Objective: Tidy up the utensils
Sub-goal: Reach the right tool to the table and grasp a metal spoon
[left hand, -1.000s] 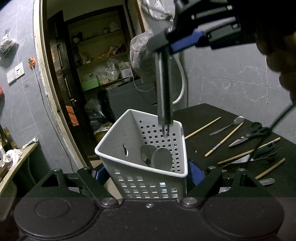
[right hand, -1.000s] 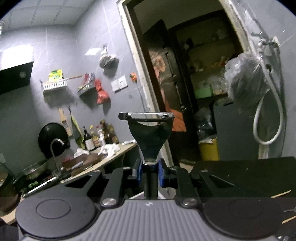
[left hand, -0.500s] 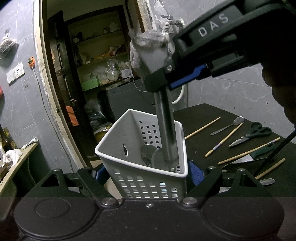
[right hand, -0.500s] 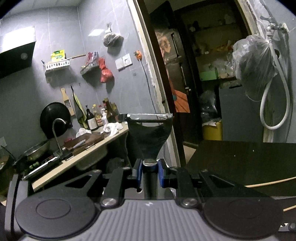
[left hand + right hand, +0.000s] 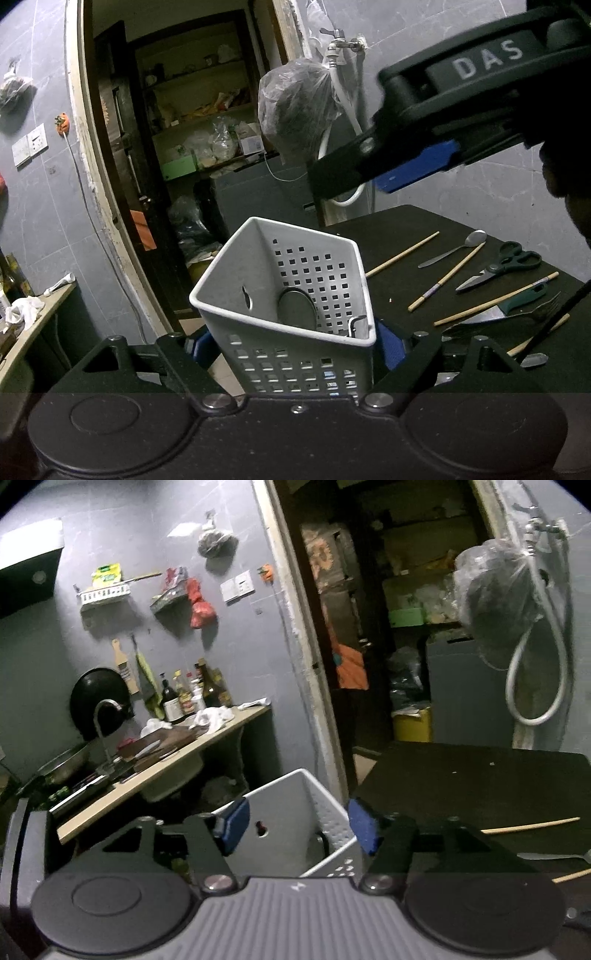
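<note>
with the left fingers clamping the basket at lower centre, lift the right fingers, spreading and empty, clear.

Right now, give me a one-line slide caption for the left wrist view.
Left gripper clamps a tilted white basket while the right gripper opens, empty, above it; chopsticks, spoon and scissors wait.

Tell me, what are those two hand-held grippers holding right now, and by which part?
The left hand-held gripper clamps the white perforated plastic basket by its two side walls. The right hand-held gripper holds nothing; its jaws are opening above the basket.
</note>
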A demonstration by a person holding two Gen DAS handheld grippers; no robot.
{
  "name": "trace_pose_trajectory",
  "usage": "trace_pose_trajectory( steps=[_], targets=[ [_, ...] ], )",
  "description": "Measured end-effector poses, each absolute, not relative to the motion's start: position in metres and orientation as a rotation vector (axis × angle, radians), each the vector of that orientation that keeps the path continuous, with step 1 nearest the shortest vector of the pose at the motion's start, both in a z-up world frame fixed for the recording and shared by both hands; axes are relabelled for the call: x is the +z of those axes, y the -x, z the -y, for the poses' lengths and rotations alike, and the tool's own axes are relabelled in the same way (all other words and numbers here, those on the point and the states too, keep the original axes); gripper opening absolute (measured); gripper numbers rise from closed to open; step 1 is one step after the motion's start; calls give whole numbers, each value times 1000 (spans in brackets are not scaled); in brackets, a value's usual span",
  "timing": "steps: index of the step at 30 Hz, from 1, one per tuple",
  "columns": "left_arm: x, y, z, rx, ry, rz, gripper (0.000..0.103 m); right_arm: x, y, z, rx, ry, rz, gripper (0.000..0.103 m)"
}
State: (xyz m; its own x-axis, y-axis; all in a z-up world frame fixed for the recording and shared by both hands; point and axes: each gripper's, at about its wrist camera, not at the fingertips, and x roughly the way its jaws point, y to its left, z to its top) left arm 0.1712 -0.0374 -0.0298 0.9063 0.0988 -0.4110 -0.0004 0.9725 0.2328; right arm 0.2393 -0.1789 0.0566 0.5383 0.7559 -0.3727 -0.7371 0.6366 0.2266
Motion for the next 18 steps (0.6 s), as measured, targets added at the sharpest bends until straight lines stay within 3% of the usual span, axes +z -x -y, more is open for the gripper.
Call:
trace_pose_trajectory(
  steps=[4,9,18],
  targets=[
    [-30,-171,38,51,-231,-434,85,59,-242,194,821,-57,-444,86],
    [-30,-171,38,51,-232,-434,85,58,-247,214,715,-55,-426,97],
    [-30,-172,38,52,-232,-434,85,24,-249,242,562,21,-538,102]
  ],
)
